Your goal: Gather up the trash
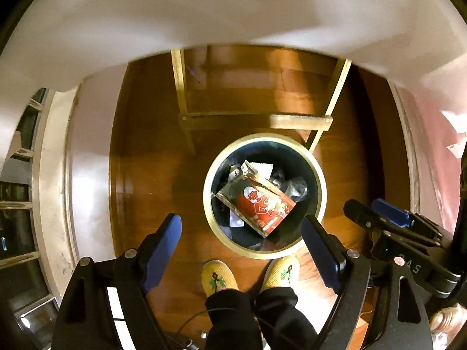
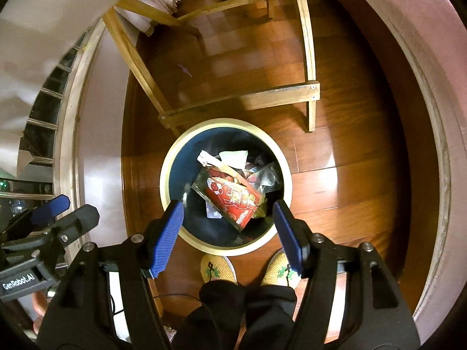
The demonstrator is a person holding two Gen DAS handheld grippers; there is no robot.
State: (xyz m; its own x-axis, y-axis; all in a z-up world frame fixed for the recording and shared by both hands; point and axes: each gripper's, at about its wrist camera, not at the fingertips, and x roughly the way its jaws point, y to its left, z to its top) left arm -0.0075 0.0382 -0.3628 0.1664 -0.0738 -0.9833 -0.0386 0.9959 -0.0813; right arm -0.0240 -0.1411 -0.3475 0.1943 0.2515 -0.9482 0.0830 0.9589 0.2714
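Note:
A round dark bin with a pale rim (image 1: 264,255) (image 2: 170,157) stands on the wooden floor straight below both grippers. On top of the trash inside lies a red and clear snack wrapper (image 1: 262,205) (image 2: 233,201), with white paper and crumpled plastic around it. My left gripper (image 1: 242,248) hangs open above the bin's near-left edge, nothing between its blue pads. My right gripper (image 2: 227,230) hangs open over the bin's near side, also with nothing in it. Each gripper shows at the edge of the other's view: the right one (image 1: 391,218), the left one (image 2: 52,213).
A wooden chair frame (image 1: 262,119) (image 2: 242,99) stands just beyond the bin. The person's yellow slippers (image 1: 219,277) (image 2: 217,268) and dark trouser legs are at the bin's near side. White cloth (image 1: 204,14) hangs above, and a glass-fronted cabinet (image 1: 17,175) is on the left.

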